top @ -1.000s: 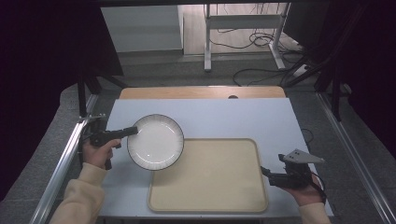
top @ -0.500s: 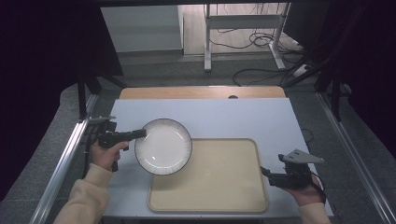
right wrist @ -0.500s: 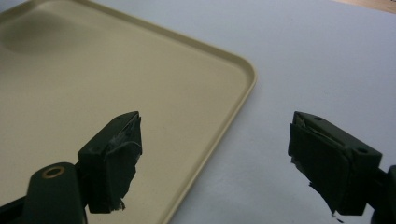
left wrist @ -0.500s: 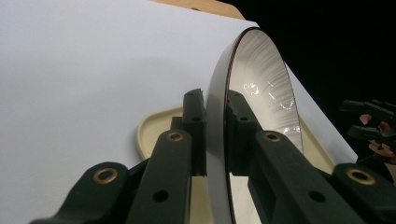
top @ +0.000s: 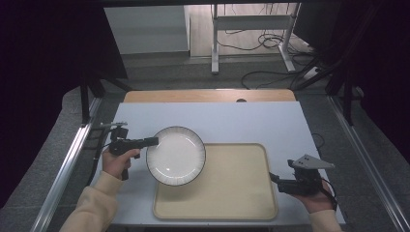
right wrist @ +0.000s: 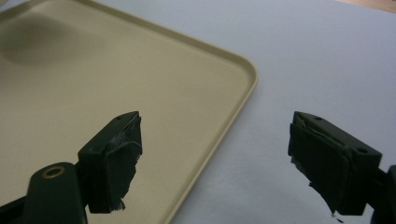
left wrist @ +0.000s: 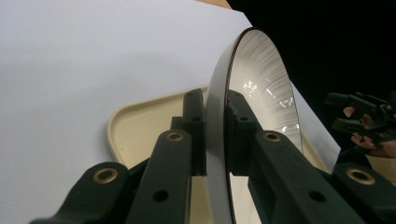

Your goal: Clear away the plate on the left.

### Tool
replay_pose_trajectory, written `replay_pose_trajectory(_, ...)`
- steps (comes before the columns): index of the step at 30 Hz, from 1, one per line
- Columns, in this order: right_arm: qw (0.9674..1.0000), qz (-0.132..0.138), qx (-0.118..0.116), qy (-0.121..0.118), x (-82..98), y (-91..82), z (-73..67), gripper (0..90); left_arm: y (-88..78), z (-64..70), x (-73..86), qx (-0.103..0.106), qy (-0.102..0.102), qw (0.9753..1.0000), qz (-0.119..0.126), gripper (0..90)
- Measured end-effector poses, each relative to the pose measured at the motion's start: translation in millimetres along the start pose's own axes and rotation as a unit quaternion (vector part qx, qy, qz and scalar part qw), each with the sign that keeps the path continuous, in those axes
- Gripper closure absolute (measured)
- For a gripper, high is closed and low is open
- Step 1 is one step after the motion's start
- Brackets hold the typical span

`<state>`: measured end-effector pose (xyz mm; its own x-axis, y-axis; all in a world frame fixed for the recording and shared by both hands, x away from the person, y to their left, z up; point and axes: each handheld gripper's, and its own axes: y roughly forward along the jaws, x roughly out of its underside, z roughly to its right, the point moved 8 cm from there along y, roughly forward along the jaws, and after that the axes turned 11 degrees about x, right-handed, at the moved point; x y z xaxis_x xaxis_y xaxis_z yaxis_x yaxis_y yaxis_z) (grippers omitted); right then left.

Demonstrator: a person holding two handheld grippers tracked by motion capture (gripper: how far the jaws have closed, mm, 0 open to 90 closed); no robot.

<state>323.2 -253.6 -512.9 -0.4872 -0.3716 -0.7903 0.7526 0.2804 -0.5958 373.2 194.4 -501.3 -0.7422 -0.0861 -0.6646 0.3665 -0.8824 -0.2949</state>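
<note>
A white plate [top: 176, 155] with a dark ribbed rim hangs over the left end of the beige tray [top: 232, 193]. My left gripper [top: 153, 141] is shut on the plate's left rim; in the left gripper view the plate [left wrist: 261, 88] stands edge-on between the two black jaws, with my left gripper [left wrist: 215, 135] pinching it. At the tray's right edge my right gripper [top: 273, 178] is held open, pointing at the tray. In the right gripper view my right gripper [right wrist: 215, 158] has wide-apart pads over the tray's corner [right wrist: 243, 70], nothing between them.
A pale blue-white table top [top: 241, 121] carries the tray, with a wooden strip [top: 208, 95] along its far edge. Metal rails run down both sides. Cables and a stand's legs lie on the floor beyond the table.
My left gripper has carried the plate to the right, from beside the tray to over its left end. The right gripper has stayed put.
</note>
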Motion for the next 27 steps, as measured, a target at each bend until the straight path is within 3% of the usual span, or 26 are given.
replay_pose_trajectory(4, 1.0, -0.001, -0.001, -0.001, 0.3, 0.6, -0.2, 17.6, 4.5, 3.0, 1.6, 0.01, -0.001, 0.9999, -0.004, 81.2)
replay_pose_trajectory(9, 1.0, 0.0, 0.0, 0.0, 0.2, 0.1, 0.2, 17.6, 13.1, 13.3, 2.2, 0.013, 0.015, 0.9997, -0.016, 80.8)
replay_pose_trajectory(14, 1.0, 0.0, 0.0, 0.0, 0.1, -0.1, -0.1, 17.6, 20.1, 17.7, 5.1, 0.032, 0.005, 0.9993, -0.018, 81.0)
replay_pose_trajectory(18, 1.0, 0.0, 0.0, 0.0, 0.0, 0.3, -0.2, 17.6, 24.5, 22.2, 5.2, 0.033, 0.014, 0.9991, -0.023, 80.7)
replay_pose_trajectory(27, 1.0, 0.0, 0.0, 0.0, 0.2, 0.9, -0.1, 17.6, 41.0, 29.0, 10.6, 0.049, 0.012, 0.9981, -0.036, 80.8)
